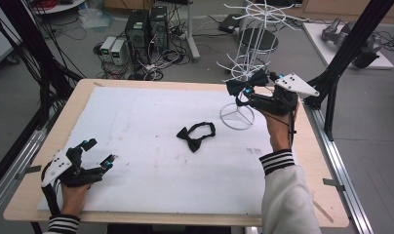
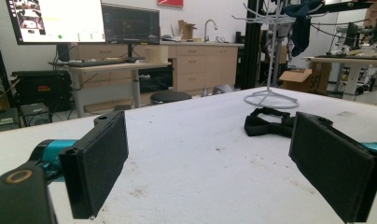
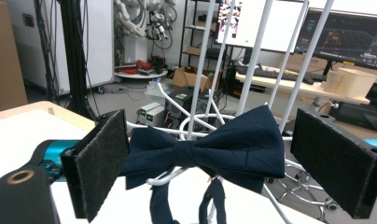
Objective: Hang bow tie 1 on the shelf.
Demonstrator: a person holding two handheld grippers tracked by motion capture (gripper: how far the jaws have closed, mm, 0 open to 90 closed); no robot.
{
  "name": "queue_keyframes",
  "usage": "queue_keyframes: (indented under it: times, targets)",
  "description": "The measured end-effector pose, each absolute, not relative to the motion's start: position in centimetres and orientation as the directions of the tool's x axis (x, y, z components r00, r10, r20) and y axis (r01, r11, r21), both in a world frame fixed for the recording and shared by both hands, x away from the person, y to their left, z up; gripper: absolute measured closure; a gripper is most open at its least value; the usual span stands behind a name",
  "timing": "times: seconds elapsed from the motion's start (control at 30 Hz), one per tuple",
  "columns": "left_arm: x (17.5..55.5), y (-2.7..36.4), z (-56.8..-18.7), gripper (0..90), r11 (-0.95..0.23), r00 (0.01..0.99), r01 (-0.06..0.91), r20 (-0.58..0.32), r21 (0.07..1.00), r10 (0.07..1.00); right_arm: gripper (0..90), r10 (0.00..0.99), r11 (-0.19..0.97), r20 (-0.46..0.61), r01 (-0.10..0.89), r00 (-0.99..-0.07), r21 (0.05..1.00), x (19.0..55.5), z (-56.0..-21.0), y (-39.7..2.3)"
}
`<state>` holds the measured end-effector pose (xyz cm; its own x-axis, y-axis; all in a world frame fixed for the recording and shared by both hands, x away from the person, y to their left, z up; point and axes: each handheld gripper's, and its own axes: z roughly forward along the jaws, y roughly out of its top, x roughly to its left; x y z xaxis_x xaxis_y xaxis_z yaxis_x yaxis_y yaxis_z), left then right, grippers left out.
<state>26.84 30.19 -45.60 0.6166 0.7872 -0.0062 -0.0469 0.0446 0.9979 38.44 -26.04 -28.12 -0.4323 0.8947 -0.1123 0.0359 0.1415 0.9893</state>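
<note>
Step in hand: hanging bow ties on the white wire display rack (image 1: pixel 248 58). The navy fabric bow tie (image 3: pixel 210 149) sits on one of the rack's lower curved arms, its strap dangling below. The right gripper (image 3: pixel 210 168) has its jaws wide apart on either side of the bow, pads clear of the cloth, so the hang reads as done and released. In the high view this gripper (image 1: pixel 246 90) is level with the rack's lower tier, above its ring base.

Second piece: a black fabric bow tie with looped strap (image 1: pixel 196 135) lies flat on the white tabletop (image 1: pixel 136 122), near the rack's base on the side toward the person, well apart from both hands. The left gripper (image 1: pixel 95 153) rests low at the table's near edge, far from the rack, jaws apart and empty.

Next move, by my reading: back the right gripper off the rack without snagging wire, then pick up the black tie.

Materials: soft matte cloth, pleated knots; thin, rigid, glossy wire; coarse black jaw pads (image 2: pixel 100 161).
</note>
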Motion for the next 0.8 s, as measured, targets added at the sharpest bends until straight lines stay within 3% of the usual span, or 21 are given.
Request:
queue_keyframes:
  times: [0.4, 0.8]
  targets:
    - [26.8, 30.2, -45.6, 12.2, 0.042, 0.616, -0.047, -0.004, 0.998, 0.788, 10.9, 0.874, 0.123, -0.104, 0.01, -0.475, 0.992, 35.2, -28.2, -25.9]
    - [26.8, 30.2, -45.6, 12.2, 0.042, 0.617, -0.046, -0.005, 0.998, 0.787, 10.9, 0.845, 0.105, -0.098, -0.017, -0.525, 0.994, 31.1, -30.8, -25.1]
